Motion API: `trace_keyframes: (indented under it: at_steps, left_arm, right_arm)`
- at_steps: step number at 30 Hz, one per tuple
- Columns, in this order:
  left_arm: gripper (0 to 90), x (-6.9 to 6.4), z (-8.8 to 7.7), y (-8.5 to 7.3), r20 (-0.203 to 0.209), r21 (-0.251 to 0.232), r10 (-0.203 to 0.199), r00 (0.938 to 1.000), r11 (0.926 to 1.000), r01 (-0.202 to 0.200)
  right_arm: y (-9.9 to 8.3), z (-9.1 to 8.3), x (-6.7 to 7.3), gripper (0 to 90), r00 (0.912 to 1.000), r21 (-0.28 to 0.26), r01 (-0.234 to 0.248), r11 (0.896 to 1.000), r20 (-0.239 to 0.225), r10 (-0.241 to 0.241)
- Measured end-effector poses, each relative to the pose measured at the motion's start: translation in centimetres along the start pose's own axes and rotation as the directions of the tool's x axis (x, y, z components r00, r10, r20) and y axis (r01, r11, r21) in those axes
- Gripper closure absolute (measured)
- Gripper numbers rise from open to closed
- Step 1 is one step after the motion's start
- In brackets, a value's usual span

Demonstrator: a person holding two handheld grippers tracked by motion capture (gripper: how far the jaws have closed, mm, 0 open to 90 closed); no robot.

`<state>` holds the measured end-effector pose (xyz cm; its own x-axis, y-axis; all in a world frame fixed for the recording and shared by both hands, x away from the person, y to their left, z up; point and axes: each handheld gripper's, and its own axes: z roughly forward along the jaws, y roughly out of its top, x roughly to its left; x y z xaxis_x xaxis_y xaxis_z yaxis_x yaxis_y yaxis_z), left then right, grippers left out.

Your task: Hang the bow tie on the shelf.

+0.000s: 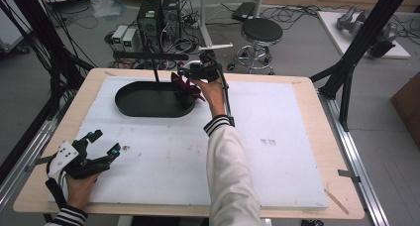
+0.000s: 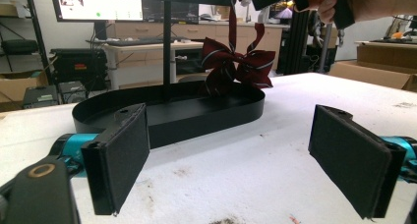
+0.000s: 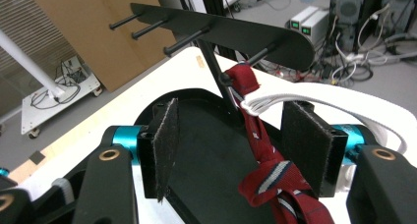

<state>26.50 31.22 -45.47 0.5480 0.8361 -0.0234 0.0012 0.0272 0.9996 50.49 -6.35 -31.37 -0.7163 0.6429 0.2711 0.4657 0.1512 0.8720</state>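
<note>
Hanging now from a peg (image 3: pixel 255 56) of the black rack (image 3: pixel 226 30): a dark red bow tie (image 2: pixel 236 64) with pale stripes, knot dangling just above the oval tray (image 1: pixel 148 106) at the rack's foot, far side of the bench (image 1: pixel 277 151). Strap looped over the peg, white elastic band (image 3: pixel 314 94) trailing off to the right in the right gripper view.

Right gripper (image 3: pixel 228 145) up at the rack, jaws part open, 1 pad each side of the strap and knot, neither pressing on the cloth. No grip on the tie. Left gripper (image 1: pixel 104 144) resting low at the near left corner of the bench, jaws wide, nothing between them.

Handling, by the look of it: very light, soft, floppy fabric; no stiffness to speak of, so likely to sag and swing from whatever point gets pinched. Not fragile, hardly slippery against felt-like pads. Elastic probably stretchy and apt to snap back or slide off the peg if tugged. Best hold: the strap just below the peg, or the bunched knot, where cloth is thickest. Wings of the bow too loose for a sure pinch. Thin strap calls for nearly shut jaws.
</note>
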Motion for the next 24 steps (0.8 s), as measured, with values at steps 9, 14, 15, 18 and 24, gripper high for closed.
trace_keyframes:
  at_steps: [9,14,15,18,24]
  left_arm:
    - [15.9,-0.1,0.0,0.0,-0.002,-0.002,0.006,1.0,1.0,-0.006]
    - [15.9,0.0,0.1,0.0,-0.006,0.007,0.002,1.0,1.0,-0.002]
    - [15.9,-0.1,0.1,0.0,-0.007,0.006,0.001,1.0,1.0,-0.001]
    - [15.9,-0.1,0.1,0.0,-0.009,0.0,0.004,0.9999,1.0,-0.004]
    - [15.9,-0.1,0.0,0.0,-0.01,0.0,0.012,0.9999,0.9999,-0.012]
  right_arm:
    - [-0.4,-1.6,0.7,30.3,0.9965,0.035,0.067,0.997,-0.052,-0.065]
    - [0.0,-3.2,2.0,26.2,0.9917,0.041,0.103,0.994,-0.081,-0.099]
    - [0.1,-3.7,2.2,25.8,0.99,0.04,0.117,0.992,-0.083,-0.113]
    - [0.4,-5.6,2.6,25.1,0.9868,0.019,0.139,0.99,-0.087,-0.137]
    - [-0.4,-9.9,2.8,22.6,0.9827,-0.059,0.174,0.983,-0.053,-0.177]
